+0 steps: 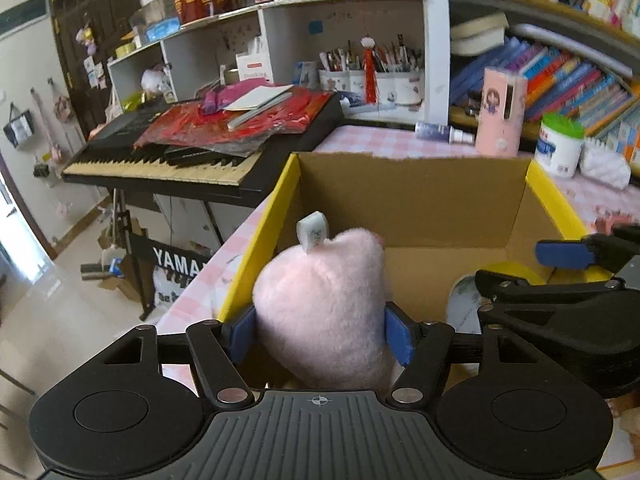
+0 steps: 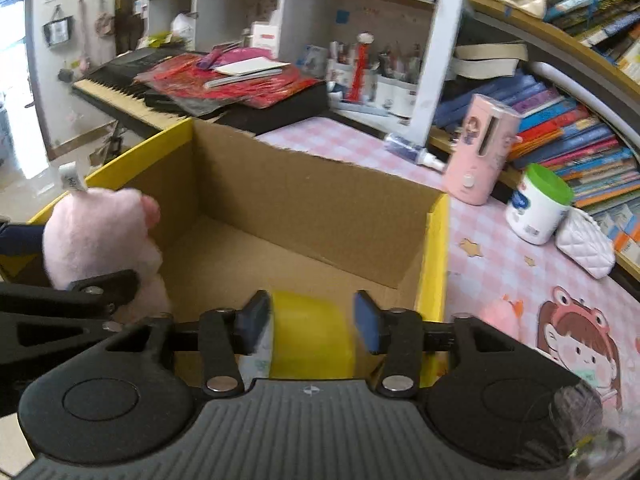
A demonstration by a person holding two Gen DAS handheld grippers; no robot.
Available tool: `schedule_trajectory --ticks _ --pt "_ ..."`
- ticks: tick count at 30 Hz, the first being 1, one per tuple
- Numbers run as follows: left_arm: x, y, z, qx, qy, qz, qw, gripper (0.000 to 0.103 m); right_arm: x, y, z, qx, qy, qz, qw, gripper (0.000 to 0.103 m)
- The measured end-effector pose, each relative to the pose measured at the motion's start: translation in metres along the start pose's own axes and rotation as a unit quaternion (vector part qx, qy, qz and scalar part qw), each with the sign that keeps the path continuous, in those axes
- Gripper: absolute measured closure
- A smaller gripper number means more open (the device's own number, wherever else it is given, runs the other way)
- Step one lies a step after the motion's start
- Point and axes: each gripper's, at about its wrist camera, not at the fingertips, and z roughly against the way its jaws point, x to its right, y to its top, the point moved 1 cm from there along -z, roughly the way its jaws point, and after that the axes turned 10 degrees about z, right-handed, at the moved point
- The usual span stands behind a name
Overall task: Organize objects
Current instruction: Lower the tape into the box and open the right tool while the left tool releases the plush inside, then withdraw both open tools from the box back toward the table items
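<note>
Over the near edge of the cardboard box [image 2: 304, 200] on the pink checked counter [image 2: 500, 248], both claws point down into it. Left claw [image 1: 322, 330] has its blue pads against the sides of a pink plush toy [image 1: 324, 308], which sits at the box's left wall. Right claw [image 2: 312, 326] stands partly open around a yellow tape roll [image 2: 312, 334]; the left pad touches it, the right pad stands clear.
</note>
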Motion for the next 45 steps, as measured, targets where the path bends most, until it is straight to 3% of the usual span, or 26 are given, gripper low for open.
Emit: schedule_trajectory --ticks 2,4,7,17,25,32,45 --pt "-0.004 0.004 0.010 0.019 -0.008 0.018 0.9996 0.033 0.008 0.003 0.007 0.000 0.006 -0.035 0.999 0.037" --pt "-0.009 0.009 0.019 0.027 -0.017 0.039 0.9987 0.020 0.017 0.007 0.016 0.000 0.015 -0.068 0.998 0.031" --pt "-0.019 0.015 0.038 0.055 -0.035 0.070 0.9954 0.010 0.021 0.008 0.033 0.014 0.018 -0.084 0.996 0.024" --pt "-0.028 -0.003 0.082 0.101 -0.021 0.074 0.9919 0.007 -0.009 -0.006 0.088 0.054 -0.051 -0.070 0.995 0.022" --pt "-0.050 -0.039 0.100 0.086 0.022 0.069 0.9937 0.007 -0.037 -0.043 0.111 0.019 -0.106 -0.102 0.989 0.017" --pt "-0.068 -0.074 0.111 0.050 0.055 0.052 0.9959 0.007 -0.078 -0.073 0.127 -0.018 -0.131 -0.084 0.988 0.010" --pt "-0.084 -0.115 0.138 0.021 0.031 0.021 0.9991 0.007 -0.119 -0.111 0.168 -0.033 -0.144 -0.092 0.985 0.007"
